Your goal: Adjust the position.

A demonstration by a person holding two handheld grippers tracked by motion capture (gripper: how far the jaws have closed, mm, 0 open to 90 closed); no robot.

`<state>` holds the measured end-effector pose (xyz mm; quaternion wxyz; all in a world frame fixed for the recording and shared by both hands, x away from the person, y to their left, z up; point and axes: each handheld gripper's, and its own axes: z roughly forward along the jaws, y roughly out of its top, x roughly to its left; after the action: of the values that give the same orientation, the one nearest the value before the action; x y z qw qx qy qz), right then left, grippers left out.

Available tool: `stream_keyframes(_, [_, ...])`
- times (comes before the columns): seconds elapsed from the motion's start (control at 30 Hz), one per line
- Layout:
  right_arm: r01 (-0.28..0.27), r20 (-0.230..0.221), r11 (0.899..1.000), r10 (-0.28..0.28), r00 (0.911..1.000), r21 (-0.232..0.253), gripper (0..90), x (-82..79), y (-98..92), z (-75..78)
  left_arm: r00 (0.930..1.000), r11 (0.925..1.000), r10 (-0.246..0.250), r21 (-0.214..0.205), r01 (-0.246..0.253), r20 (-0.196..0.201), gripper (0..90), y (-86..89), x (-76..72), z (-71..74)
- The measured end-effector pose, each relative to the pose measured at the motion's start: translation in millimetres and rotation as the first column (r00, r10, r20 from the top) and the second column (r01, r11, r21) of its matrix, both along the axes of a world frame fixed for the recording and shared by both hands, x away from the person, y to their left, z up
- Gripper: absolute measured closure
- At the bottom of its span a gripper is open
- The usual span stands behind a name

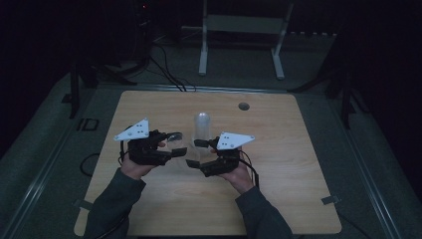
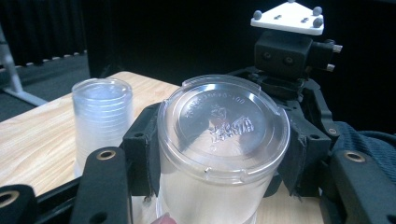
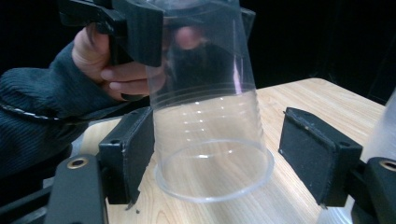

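One clear cup (image 3: 210, 116) stands mouth-down between the open right hand-held gripper (image 3: 238, 158) pads.

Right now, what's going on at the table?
A person holds a gripper in each hand around an upside-down clear cup on the table. The left gripper is clamped near its upturned base; the right gripper flanks its lower part, jaws open. A cup stack stands behind.

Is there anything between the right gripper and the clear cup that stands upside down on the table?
Nothing visible does. The upturned cup stands between the open jaws of the right gripper, with only bare table in the gaps. The left gripper clamps the cup higher up, clear of those jaws.
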<state>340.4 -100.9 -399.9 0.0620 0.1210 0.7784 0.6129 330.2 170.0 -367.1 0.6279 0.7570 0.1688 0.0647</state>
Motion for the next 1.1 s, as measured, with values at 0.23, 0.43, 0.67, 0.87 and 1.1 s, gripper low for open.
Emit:
stream_keyframes(0.23, [-0.036,-0.005,0.999,0.036,0.9993,0.006,26.2,-0.3,2.1,-1.7,0.9997,0.9997,-0.023,-0.002,0.023,-0.005,40.7,-2.7,0.1,-1.0])
stream_keyframes(0.43, [-0.050,-0.013,0.999,0.050,0.9986,0.002,26.2,0.0,5.2,-4.7,0.9995,0.9995,-0.030,-0.001,0.030,-0.010,40.8,-3.6,0.4,-1.5])
stream_keyframes(0.67, [-0.057,-0.023,0.998,0.057,0.9981,-0.002,26.1,2.5,8.1,-7.8,0.9994,0.9995,-0.032,-0.008,0.032,-0.012,41.0,-5.3,0.5,-2.3])
stream_keyframes(0.87, [-0.055,-0.024,0.998,0.054,0.9982,-0.015,26.2,3.1,10.2,-8.7,0.9995,0.9996,-0.028,-0.007,0.028,-0.012,41.0,-6.3,0.8,-3.1])
stream_keyframes(1.1, [-0.037,0.007,0.998,0.038,0.9993,-0.047,30.2,0.8,11.4,-6.3,0.9996,0.9997,-0.023,-0.005,0.023,-0.017,39.5,-6.2,1.6,-3.8])
